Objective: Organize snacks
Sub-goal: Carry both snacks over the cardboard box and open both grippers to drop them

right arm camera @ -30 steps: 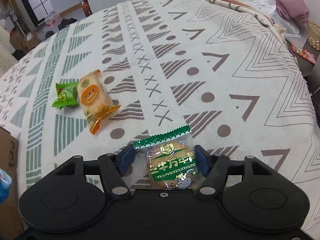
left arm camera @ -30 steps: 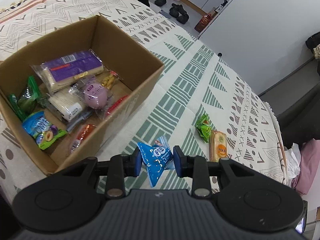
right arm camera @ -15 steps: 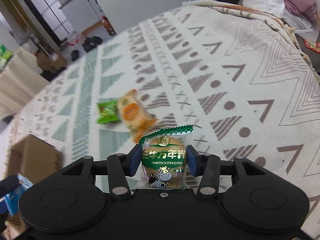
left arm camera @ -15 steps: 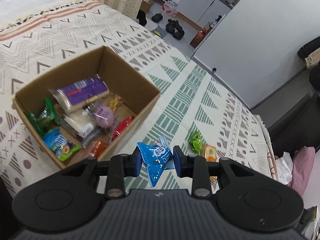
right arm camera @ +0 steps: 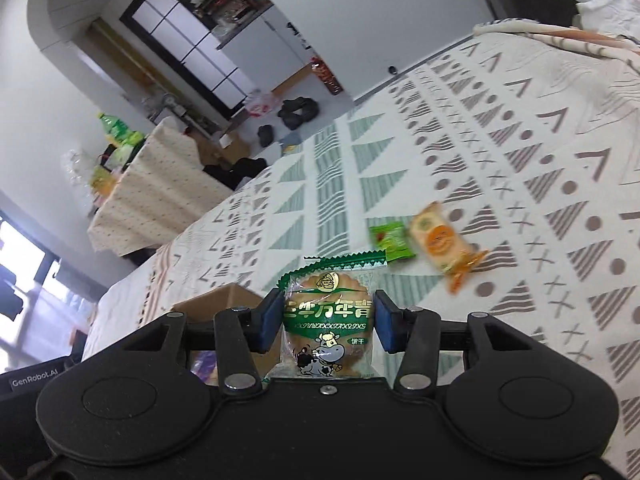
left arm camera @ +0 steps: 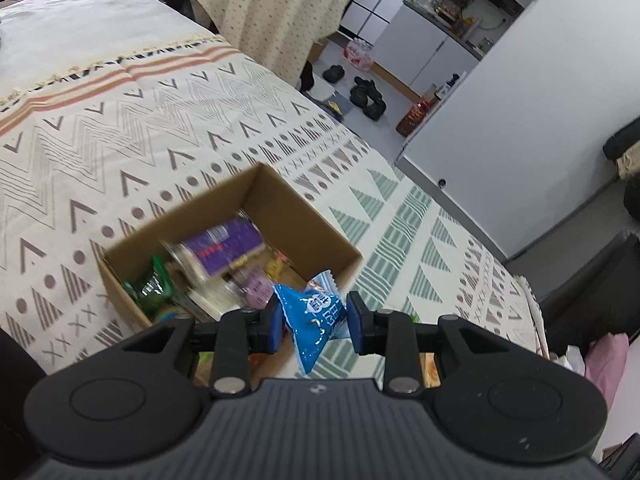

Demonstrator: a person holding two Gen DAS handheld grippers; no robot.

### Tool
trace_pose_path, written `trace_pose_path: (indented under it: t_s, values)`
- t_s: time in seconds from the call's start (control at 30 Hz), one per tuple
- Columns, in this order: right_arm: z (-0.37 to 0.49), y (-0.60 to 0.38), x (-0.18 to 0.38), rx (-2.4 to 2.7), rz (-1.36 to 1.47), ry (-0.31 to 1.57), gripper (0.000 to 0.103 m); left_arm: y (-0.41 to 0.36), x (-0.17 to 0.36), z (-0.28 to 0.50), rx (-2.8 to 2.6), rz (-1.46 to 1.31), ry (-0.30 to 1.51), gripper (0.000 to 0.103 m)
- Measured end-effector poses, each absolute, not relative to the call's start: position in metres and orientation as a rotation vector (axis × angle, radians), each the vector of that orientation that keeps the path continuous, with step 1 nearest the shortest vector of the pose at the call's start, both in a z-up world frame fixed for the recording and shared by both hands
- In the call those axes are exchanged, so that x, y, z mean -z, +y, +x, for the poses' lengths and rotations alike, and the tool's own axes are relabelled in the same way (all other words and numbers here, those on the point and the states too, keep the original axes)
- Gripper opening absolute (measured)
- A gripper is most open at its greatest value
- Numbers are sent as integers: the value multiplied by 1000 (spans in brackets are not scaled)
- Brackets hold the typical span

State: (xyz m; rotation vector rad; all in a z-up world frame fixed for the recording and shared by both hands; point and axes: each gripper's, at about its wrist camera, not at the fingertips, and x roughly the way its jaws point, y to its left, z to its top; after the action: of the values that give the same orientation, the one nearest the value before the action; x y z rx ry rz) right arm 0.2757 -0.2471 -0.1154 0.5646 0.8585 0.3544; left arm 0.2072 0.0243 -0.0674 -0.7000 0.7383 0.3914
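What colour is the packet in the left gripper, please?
Blue packet with white print, clearest in the left wrist view.

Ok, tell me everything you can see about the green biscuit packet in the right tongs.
The green-topped clear plastic biscuit packet holds one round golden biscuit. It has a serrated green top seal, a green band of white characters and a cartoon cow below. It stands upright, lifted off the patterned bedspread, pinched at both sides by the right tongs, blue pads pressing its edges.

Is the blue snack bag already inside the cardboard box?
No, the blue snack bag hangs pinched in the left gripper, above the cardboard box.
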Motion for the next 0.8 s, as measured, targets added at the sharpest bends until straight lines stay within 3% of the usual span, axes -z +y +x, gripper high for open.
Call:
trace_pose_path:
  t_s: [0.5, 0.63, 0.8]
  values:
    - [261, -191, 96, -511, 542, 823, 47, 81, 88, 195, -425, -781, 767, 33]
    - [261, -174, 96, -538, 528, 836, 47, 92, 95, 199, -450, -759, 814, 55]
    - [261, -157, 95, -574, 547, 843, 47, 107, 92, 197, -468, -768, 802, 63]
